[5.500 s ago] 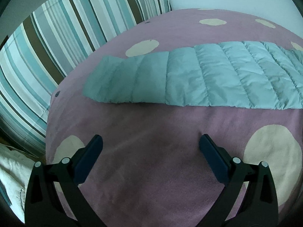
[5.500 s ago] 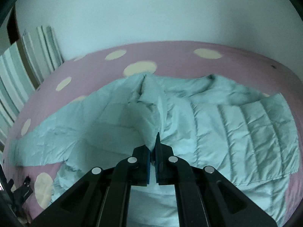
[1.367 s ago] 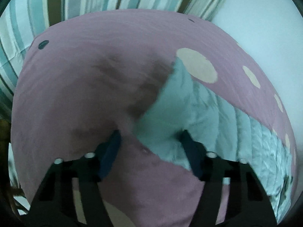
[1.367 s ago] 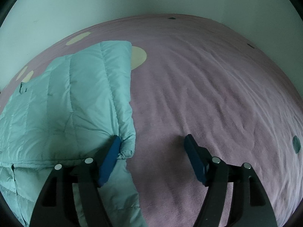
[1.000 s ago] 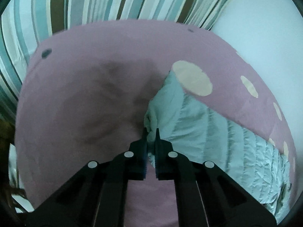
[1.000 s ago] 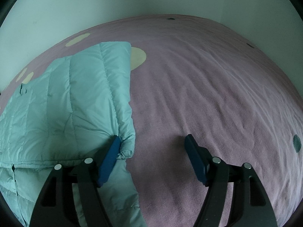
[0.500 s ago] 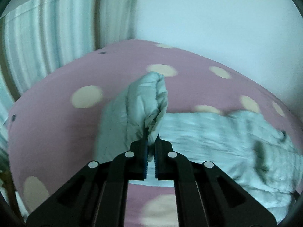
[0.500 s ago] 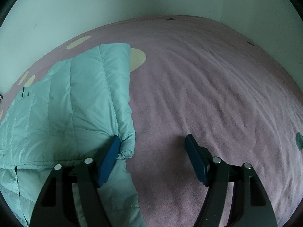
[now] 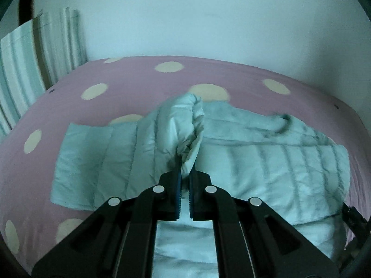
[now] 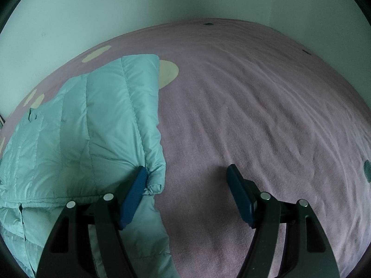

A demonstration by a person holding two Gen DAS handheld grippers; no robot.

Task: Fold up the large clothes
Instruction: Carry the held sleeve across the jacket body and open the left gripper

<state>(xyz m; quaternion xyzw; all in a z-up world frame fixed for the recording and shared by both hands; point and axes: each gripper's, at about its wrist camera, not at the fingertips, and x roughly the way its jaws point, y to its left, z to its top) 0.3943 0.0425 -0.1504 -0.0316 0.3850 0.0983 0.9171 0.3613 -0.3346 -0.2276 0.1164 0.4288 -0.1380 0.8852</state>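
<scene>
Pink spotted bedspread (image 9: 129, 74), quilted jacket (image 9: 266, 157) blurred, sleeve end pinched by left gripper (image 9: 184, 180)

Lighting is dim, flat and cool, with a blue-green cast over both views. No glare. Soft shadows fall under the raised fold of the jacket (image 9: 185, 127) and beneath the gripper fingers. The left wrist view shows motion blur; the right wrist view is sharp. Fisheye distortion bows the bed (image 10: 255, 92) edges, and the corners vignette to black.
</scene>
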